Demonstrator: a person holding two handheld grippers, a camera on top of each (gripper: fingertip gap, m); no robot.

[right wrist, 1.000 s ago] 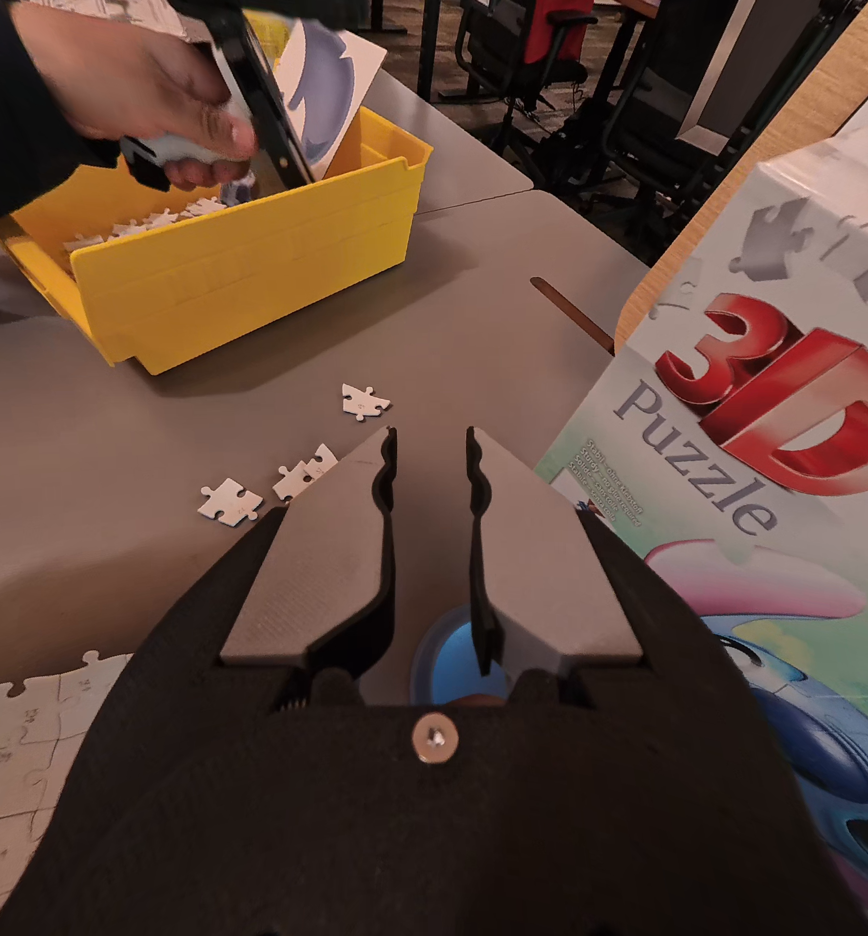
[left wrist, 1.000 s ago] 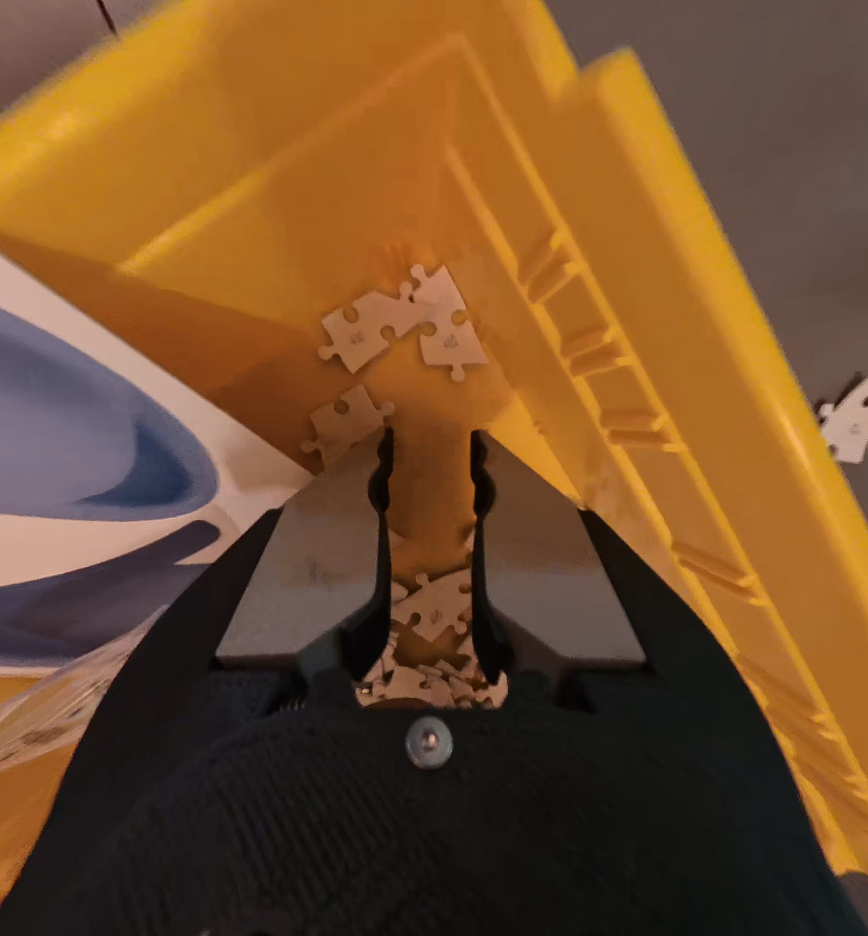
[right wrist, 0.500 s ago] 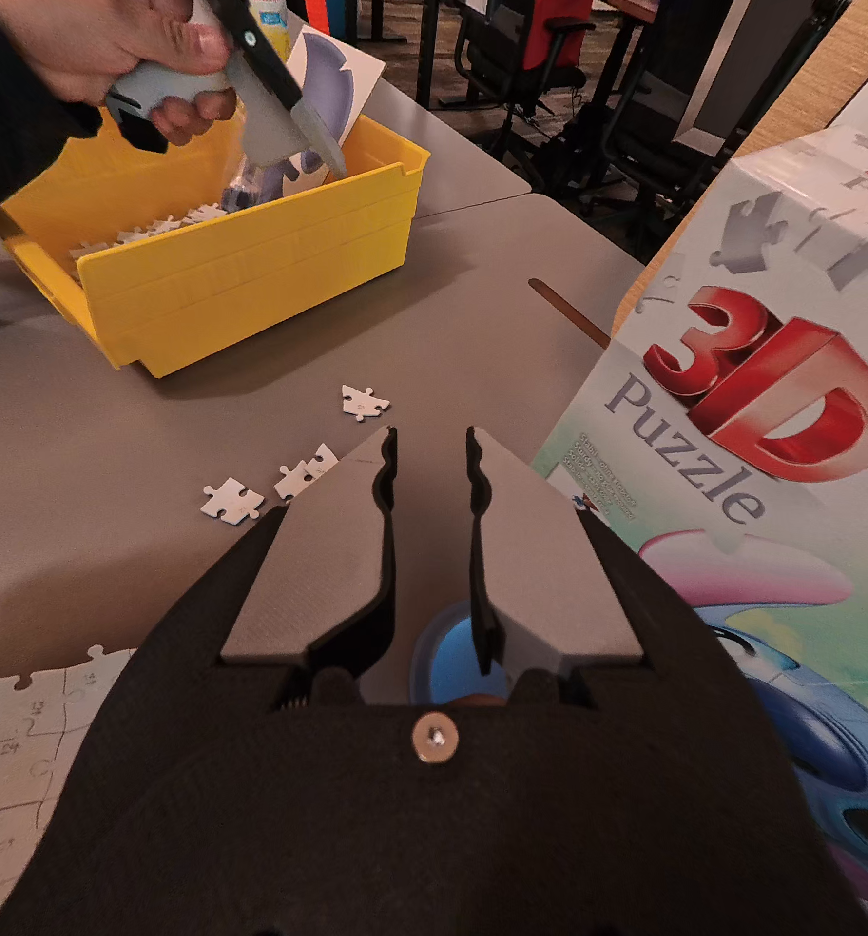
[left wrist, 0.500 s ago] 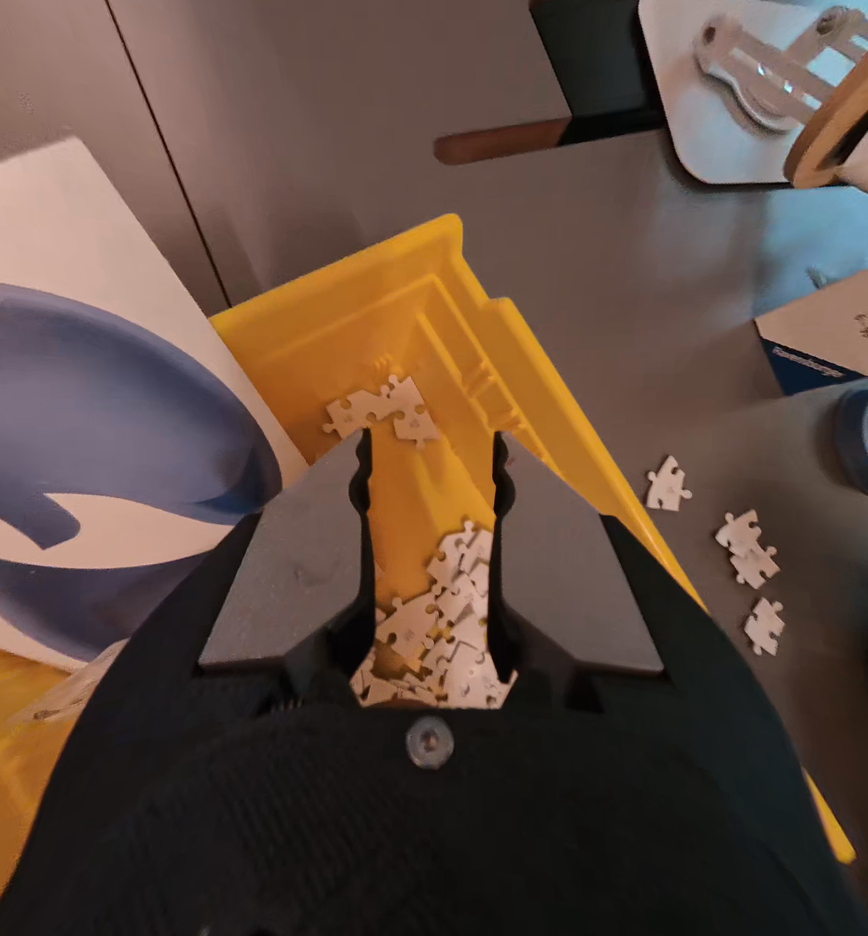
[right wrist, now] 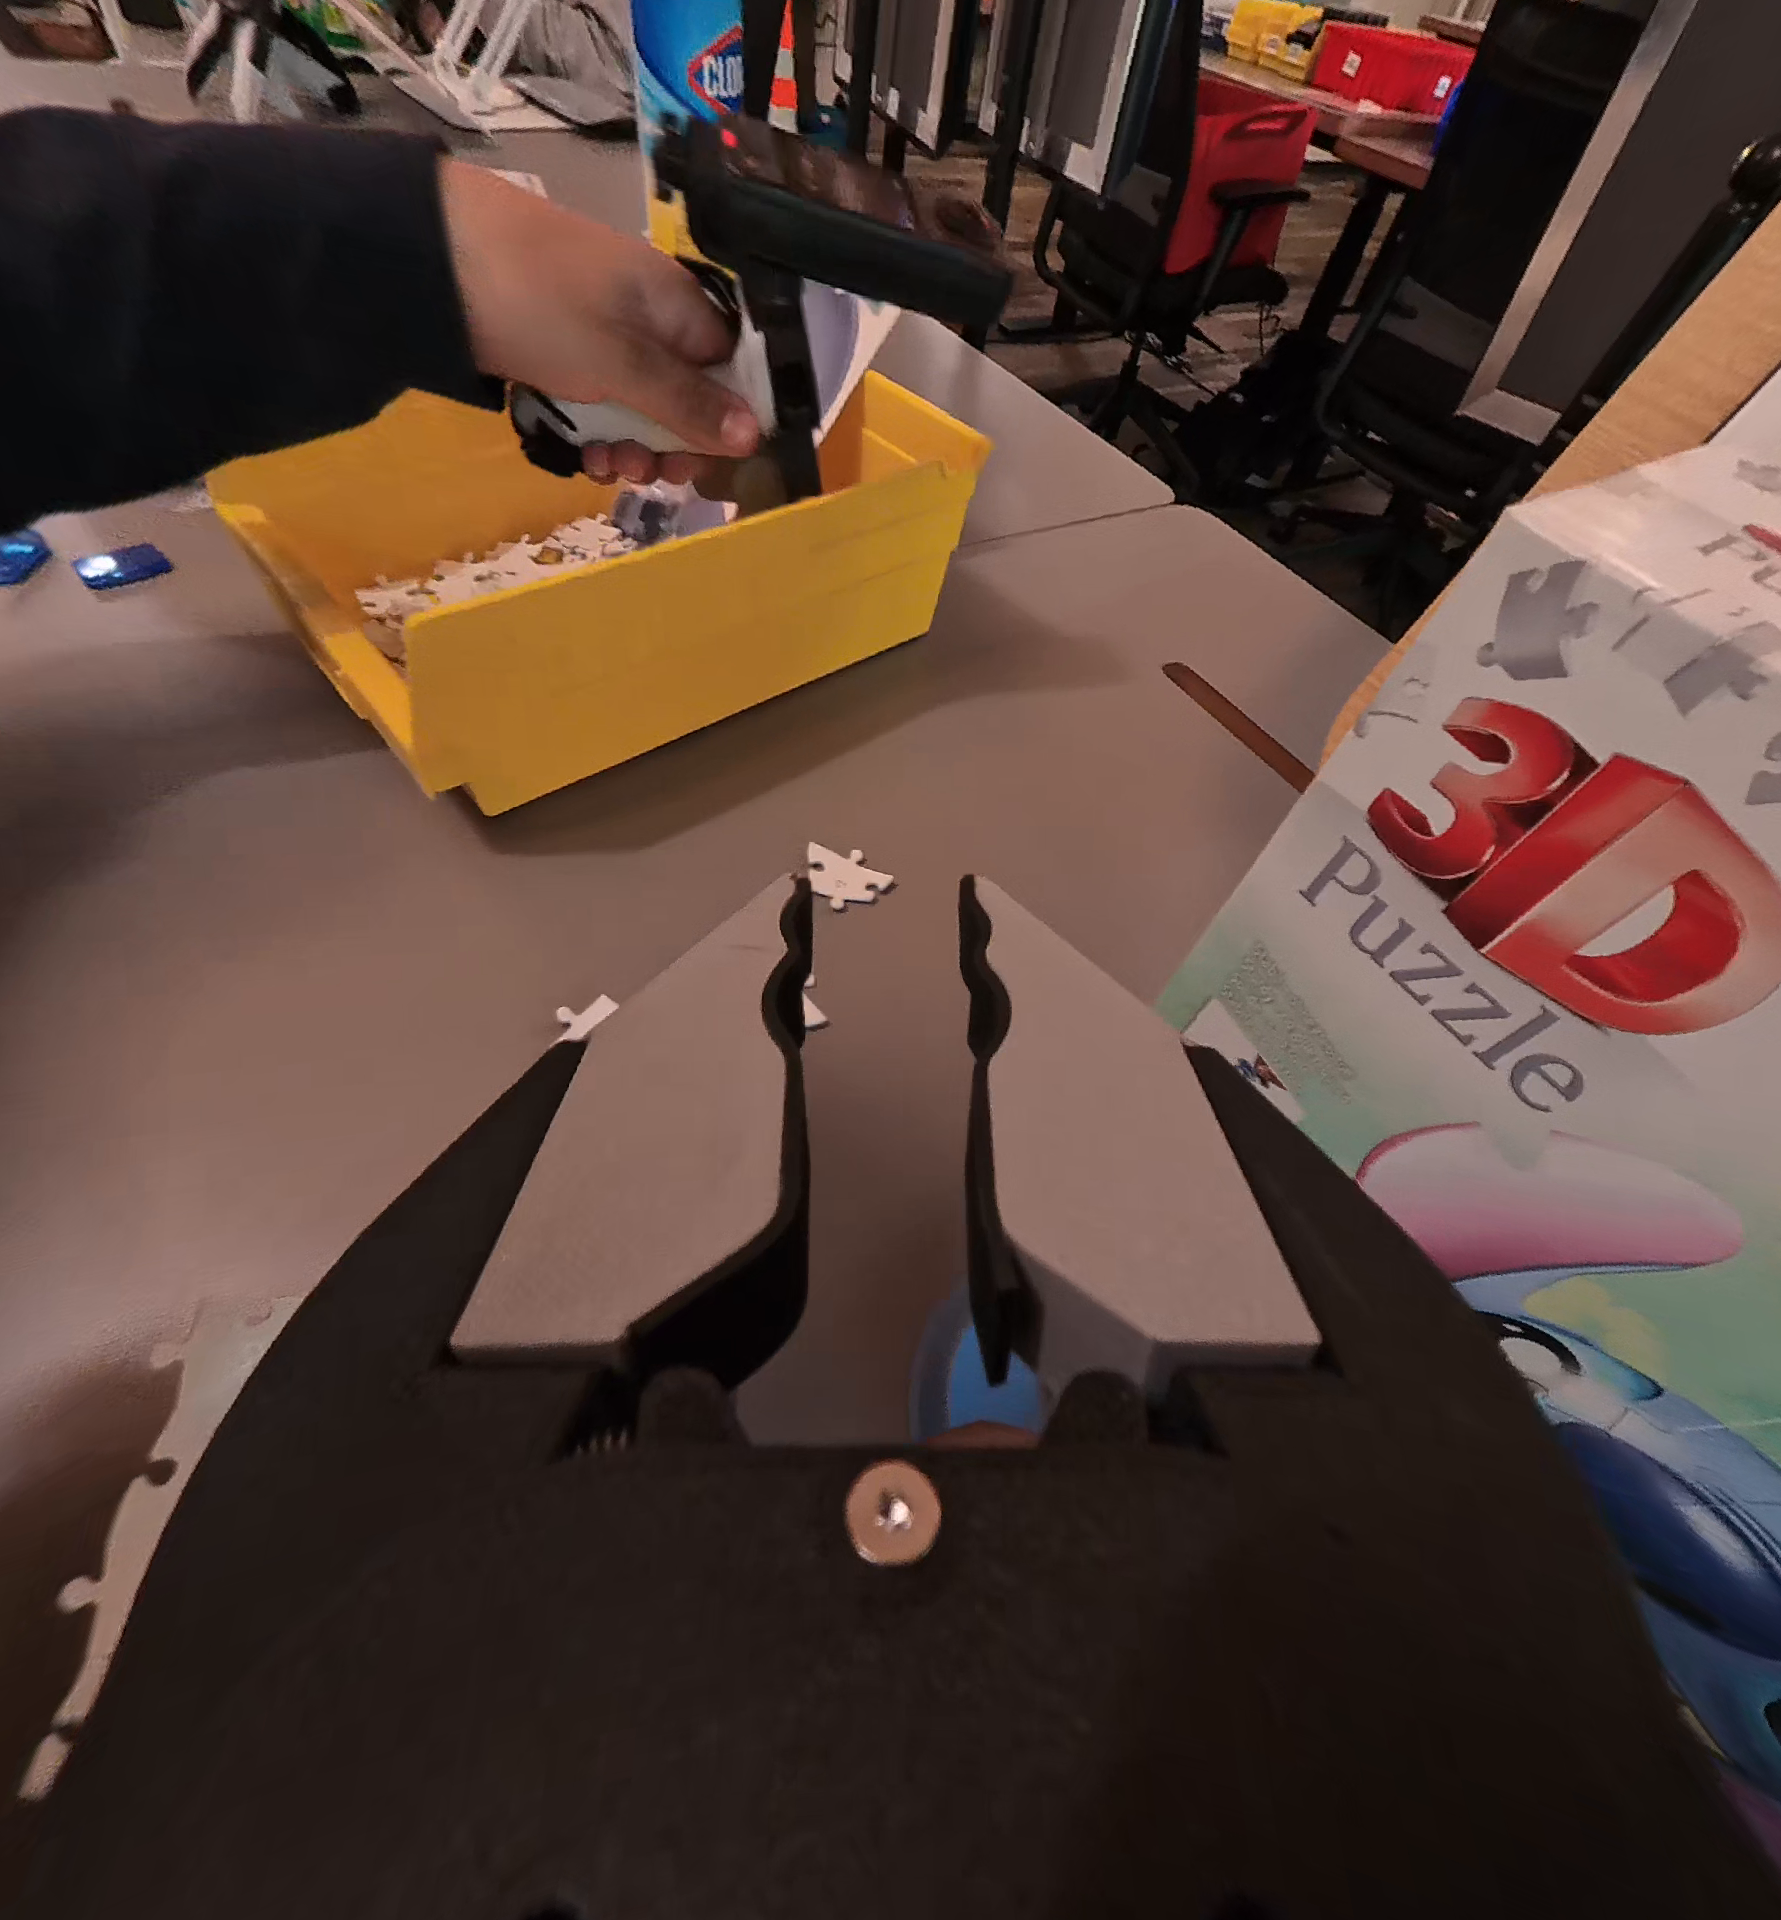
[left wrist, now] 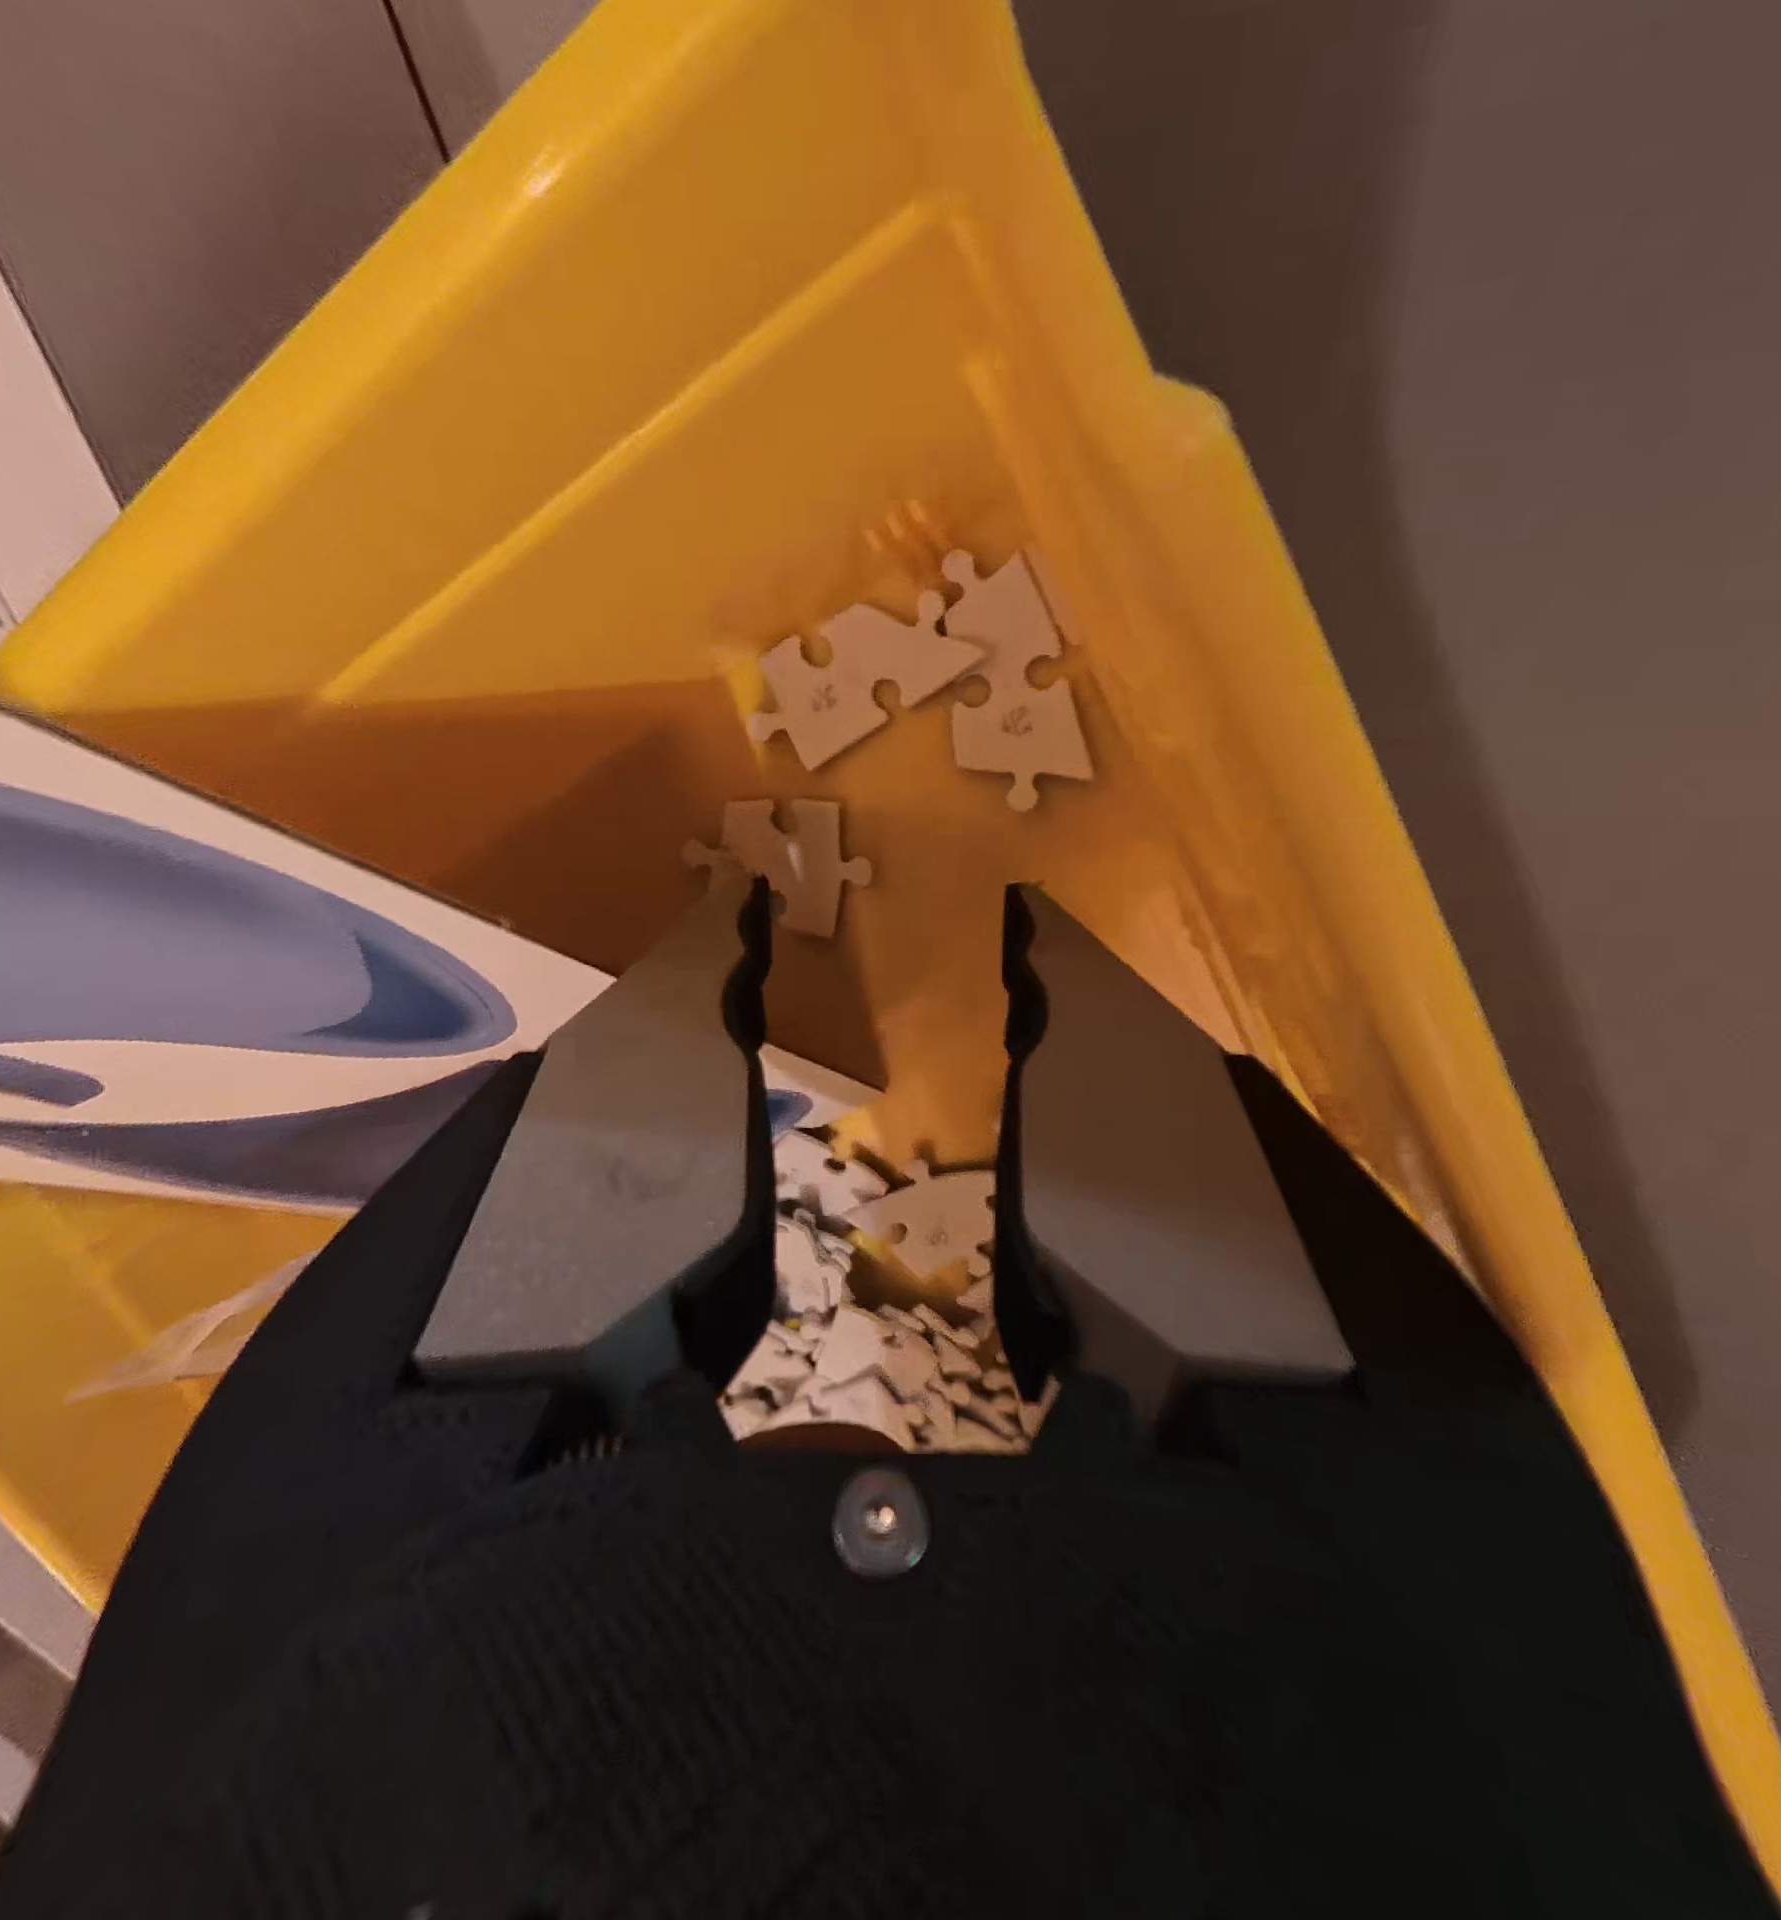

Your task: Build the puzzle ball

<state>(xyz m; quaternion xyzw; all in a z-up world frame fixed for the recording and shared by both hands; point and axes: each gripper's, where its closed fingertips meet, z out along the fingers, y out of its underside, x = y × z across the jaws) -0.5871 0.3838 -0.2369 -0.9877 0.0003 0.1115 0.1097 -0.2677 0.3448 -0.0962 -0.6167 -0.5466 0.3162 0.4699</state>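
Yellow bin [left wrist: 657, 436] again filled our left view: we had dipped the left gripper [left wrist: 881, 904] back in, jaws apart, empty, above loose puzzle pieces [left wrist: 792, 862] mid-frame; right gripper [right wrist: 881, 894] waited, jaws apart.

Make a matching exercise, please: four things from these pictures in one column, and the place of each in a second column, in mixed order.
Things:
1. left claw
2. right claw
3. puzzle box
4. joined flat pieces

Places:
A. on the table, at the left edge of the right wrist view
B. down inside the yellow bin
C. standing to the right of the right claw
D. over the grey table, near a loose piece

Pairs: 1-B, 2-D, 3-C, 4-A
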